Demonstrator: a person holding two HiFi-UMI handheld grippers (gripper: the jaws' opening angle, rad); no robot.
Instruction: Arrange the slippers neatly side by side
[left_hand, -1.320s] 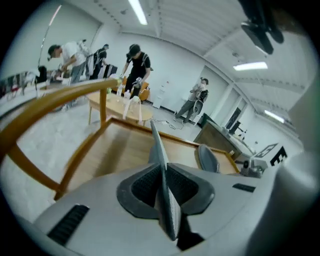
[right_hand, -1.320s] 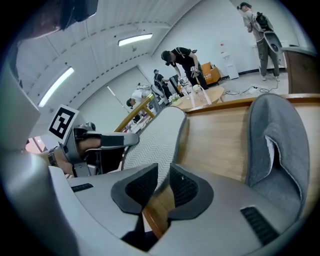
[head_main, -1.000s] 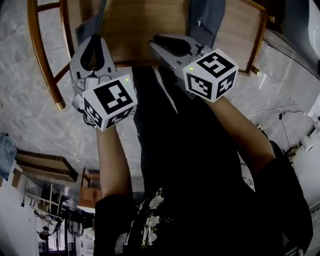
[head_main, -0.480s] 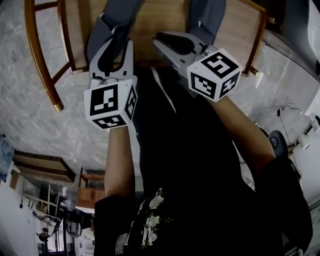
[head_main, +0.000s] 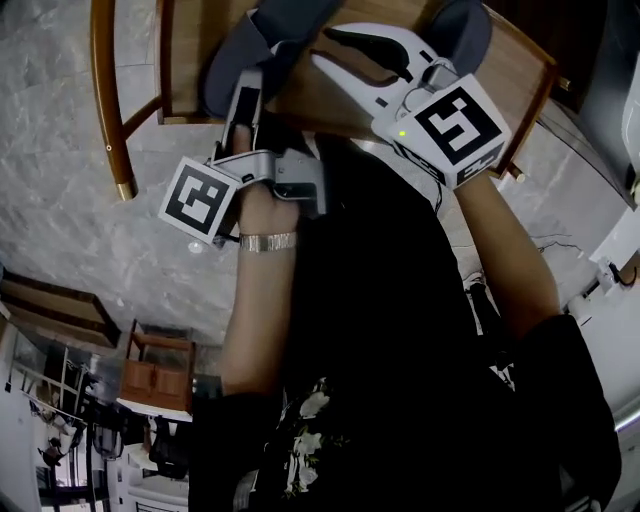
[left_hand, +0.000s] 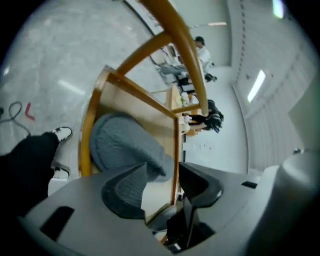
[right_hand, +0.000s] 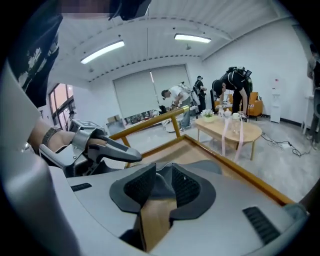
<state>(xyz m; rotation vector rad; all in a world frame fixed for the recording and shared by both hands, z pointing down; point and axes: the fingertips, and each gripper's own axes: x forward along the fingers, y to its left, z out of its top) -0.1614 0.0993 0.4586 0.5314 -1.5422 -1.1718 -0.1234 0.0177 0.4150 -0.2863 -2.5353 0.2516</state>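
Two grey slippers lie on a wooden chair seat (head_main: 190, 60). The left slipper (head_main: 270, 30) is just past my left gripper (head_main: 248, 85), which is rolled onto its side. In the left gripper view that slipper (left_hand: 122, 145) fills the seat (left_hand: 150, 105) ahead of my left gripper (left_hand: 162, 182). Its jaws have just been opening and stand wide, with nothing pressed between them. The right slipper (head_main: 460, 25) lies beyond my right gripper (head_main: 325, 42). Its jaws have also just been opening. Through the gap of my right gripper (right_hand: 159, 187) I see wood and the slipper's near end (right_hand: 205, 167).
A curved wooden rail (head_main: 105, 90) frames the chair on the left. Grey marbled floor (head_main: 60, 200) surrounds it. The person's black-clad legs and a white shoe (left_hand: 62, 133) are close to the seat. Further off, people bend over a round wooden table (right_hand: 227, 127).
The left gripper has rolled onto its side, moved right toward the left slipper, and its jaws have spread. The right gripper has shifted up and right across the seat. More of both slippers shows.
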